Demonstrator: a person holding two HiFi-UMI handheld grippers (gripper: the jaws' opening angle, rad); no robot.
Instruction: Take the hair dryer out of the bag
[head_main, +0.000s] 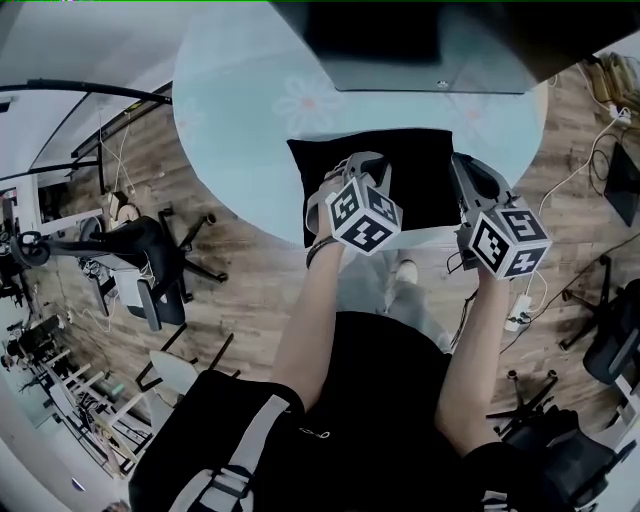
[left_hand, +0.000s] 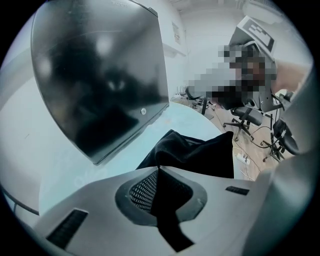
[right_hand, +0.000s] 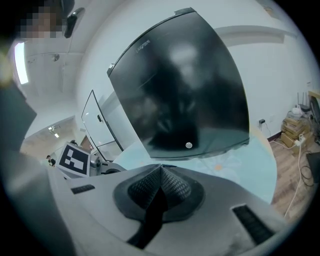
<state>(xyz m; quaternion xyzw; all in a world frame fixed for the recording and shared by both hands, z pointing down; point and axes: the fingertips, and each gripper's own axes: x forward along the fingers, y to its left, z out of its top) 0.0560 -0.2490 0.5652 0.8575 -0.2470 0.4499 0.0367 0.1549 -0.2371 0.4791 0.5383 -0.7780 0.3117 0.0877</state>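
Note:
A black cloth bag (head_main: 410, 180) lies on the round pale-blue table (head_main: 240, 130), near its front edge. My left gripper (head_main: 362, 163) reaches onto the bag's front left part. In the left gripper view its jaws (left_hand: 158, 169) are closed, with a fold of the black bag (left_hand: 200, 152) pinched between the pads. My right gripper (head_main: 463, 168) sits at the bag's right edge. Its jaws (right_hand: 161, 167) are shut with nothing between them. The hair dryer is not visible in any view.
A large black flat panel (head_main: 400, 45) lies on the table just behind the bag, also filling the right gripper view (right_hand: 185, 90). Office chairs (head_main: 150, 255) stand on the wooden floor at the left, and a power strip (head_main: 520, 310) with cables lies at the right.

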